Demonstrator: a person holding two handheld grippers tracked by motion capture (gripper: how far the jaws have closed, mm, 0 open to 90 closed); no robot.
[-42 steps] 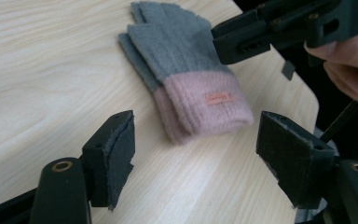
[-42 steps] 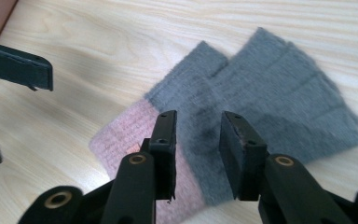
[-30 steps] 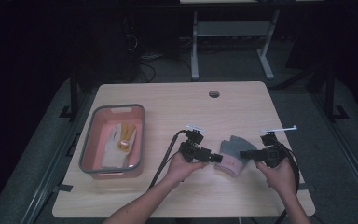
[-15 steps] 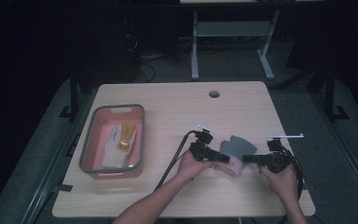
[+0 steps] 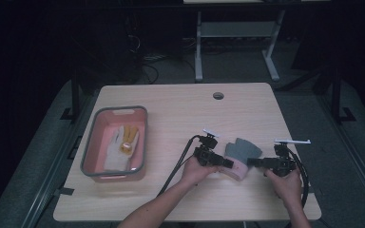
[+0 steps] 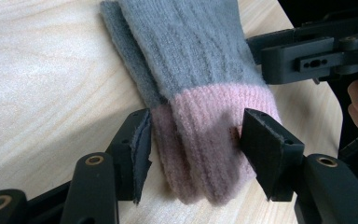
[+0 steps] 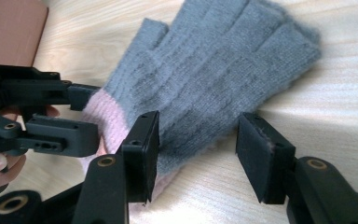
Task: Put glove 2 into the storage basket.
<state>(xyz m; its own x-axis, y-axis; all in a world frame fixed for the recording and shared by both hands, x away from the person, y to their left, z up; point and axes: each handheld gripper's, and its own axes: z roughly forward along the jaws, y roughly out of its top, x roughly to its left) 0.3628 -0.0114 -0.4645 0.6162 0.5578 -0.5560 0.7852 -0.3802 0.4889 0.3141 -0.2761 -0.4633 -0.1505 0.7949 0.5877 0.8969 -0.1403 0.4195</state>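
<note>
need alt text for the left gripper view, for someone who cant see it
A grey knit glove with a pink ribbed cuff lies flat on a light wooden table, the cuff sitting between the two open black jaws of the left claw. The other black claw reaches in from the upper right, beside the glove's edge.

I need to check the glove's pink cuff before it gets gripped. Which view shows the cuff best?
The left gripper view: the cuff lies close up between the open left gripper, ribbing sharp. The right gripper view shows just a pink edge behind a finger. The high view shows it small between both grippers.
</note>
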